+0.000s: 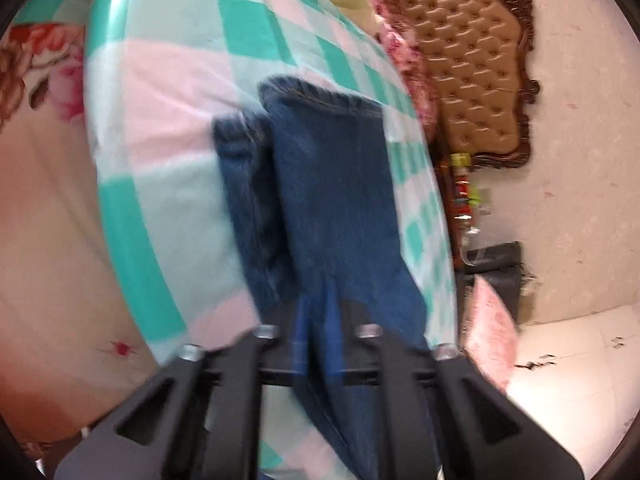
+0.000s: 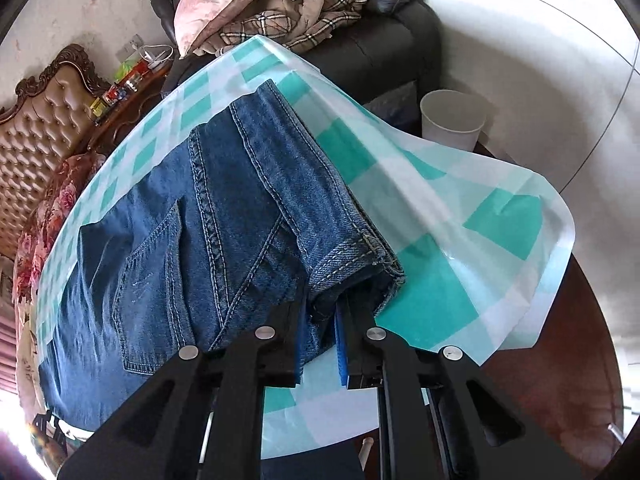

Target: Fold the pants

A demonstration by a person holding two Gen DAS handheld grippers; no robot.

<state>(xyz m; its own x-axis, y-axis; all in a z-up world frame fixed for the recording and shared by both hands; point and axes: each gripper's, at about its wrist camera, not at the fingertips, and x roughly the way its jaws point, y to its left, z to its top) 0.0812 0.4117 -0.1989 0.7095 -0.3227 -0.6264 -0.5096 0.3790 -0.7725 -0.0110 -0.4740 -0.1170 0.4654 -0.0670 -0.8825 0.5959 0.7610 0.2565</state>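
Observation:
Blue denim pants (image 2: 192,232) lie on a teal, pink and white checked cloth (image 2: 432,280). In the right wrist view they show the seat, a back pocket and the waistband. My right gripper (image 2: 320,316) is shut on the waistband corner near the cloth's front edge. In the left wrist view the pants (image 1: 332,184) run away from me as two stacked legs with the hems at the far end. My left gripper (image 1: 318,320) is shut on the denim and holds it a little above the cloth (image 1: 168,128). That view is blurred.
A white bin (image 2: 452,120) stands beyond the cloth's right side. A dark sofa (image 2: 384,40) with pillows and a plaid blanket is behind. A tufted brown headboard (image 1: 472,60) and floral bedding (image 1: 36,80) flank the cloth. A dark wooden tabletop (image 2: 560,380) shows under the cloth.

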